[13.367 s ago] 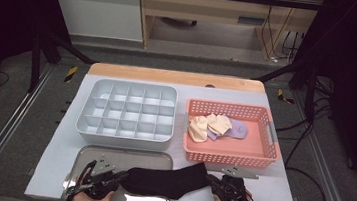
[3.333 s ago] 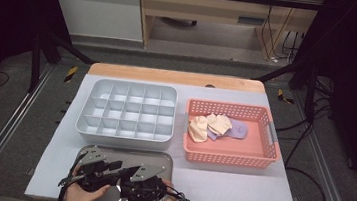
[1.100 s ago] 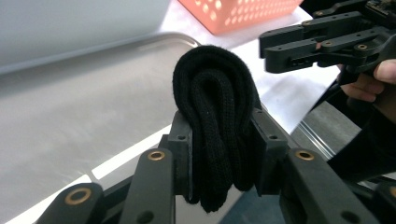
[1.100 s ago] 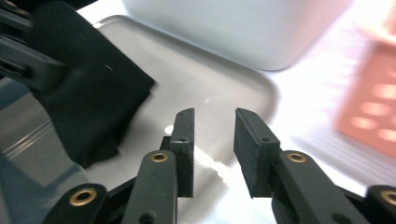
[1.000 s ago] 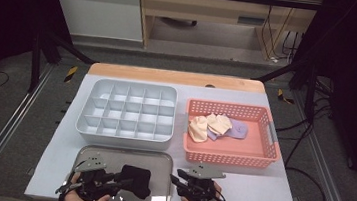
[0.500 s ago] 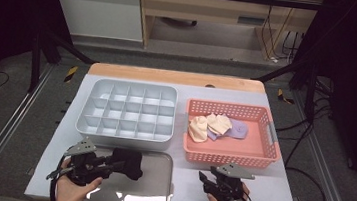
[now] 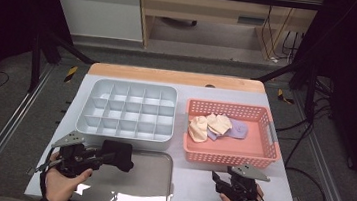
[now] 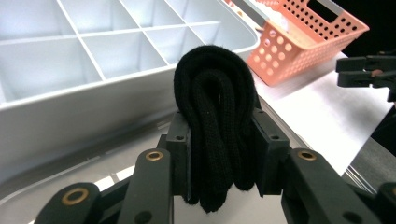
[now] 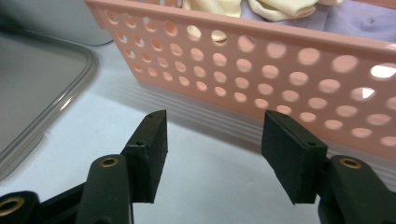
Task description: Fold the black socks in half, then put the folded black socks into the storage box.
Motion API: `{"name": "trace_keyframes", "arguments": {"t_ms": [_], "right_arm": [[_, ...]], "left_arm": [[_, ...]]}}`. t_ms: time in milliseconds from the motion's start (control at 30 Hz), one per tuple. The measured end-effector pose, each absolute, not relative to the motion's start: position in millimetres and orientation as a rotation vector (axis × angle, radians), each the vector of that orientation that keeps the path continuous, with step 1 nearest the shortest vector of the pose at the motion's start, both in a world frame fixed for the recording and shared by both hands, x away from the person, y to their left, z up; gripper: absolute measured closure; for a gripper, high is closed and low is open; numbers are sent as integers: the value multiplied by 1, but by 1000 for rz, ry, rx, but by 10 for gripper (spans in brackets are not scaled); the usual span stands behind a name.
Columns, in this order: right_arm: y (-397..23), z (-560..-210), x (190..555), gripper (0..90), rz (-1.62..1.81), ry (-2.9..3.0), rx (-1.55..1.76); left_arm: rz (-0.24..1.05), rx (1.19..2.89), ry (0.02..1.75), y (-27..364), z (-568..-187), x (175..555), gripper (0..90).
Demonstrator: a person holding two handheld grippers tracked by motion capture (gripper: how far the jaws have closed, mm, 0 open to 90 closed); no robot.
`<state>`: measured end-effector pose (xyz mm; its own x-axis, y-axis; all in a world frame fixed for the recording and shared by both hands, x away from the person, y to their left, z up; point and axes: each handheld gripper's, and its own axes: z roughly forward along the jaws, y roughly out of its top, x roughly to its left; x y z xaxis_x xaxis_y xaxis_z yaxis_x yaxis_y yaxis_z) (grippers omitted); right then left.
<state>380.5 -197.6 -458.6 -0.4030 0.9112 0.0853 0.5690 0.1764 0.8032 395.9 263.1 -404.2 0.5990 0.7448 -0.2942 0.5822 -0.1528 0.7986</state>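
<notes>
I see both my grippers, left gripper (image 7: 91,155) and right gripper (image 7: 232,182), built of matte black links with brass-ringed pivots (small dark screws dot the pads), each topped by a grey three-cornered plate and trailing a black cable.

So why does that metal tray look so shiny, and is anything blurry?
High view: the metal tray mirrors overhead light as white glare near its front edge. Left gripper view: the black sock is sharp, the pink basket behind it soft. Right gripper view: evenly lit.
</notes>
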Motion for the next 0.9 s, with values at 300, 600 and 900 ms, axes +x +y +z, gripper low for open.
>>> {"name": "trace_keyframes", "arguments": {"t_ms": [300,600,900], "right_arm": [[-205,-459,379,382,1080,2041,1414],[-209,-460,378,385,1095,2029,1432],[-208,-460,378,389,1107,2033,1427]], "left_arm": [[248,1812,1101,279,-390,404,635],[258,1775,1112,286,-377,411,636],[281,1756,1117,293,-363,419,635]]}}
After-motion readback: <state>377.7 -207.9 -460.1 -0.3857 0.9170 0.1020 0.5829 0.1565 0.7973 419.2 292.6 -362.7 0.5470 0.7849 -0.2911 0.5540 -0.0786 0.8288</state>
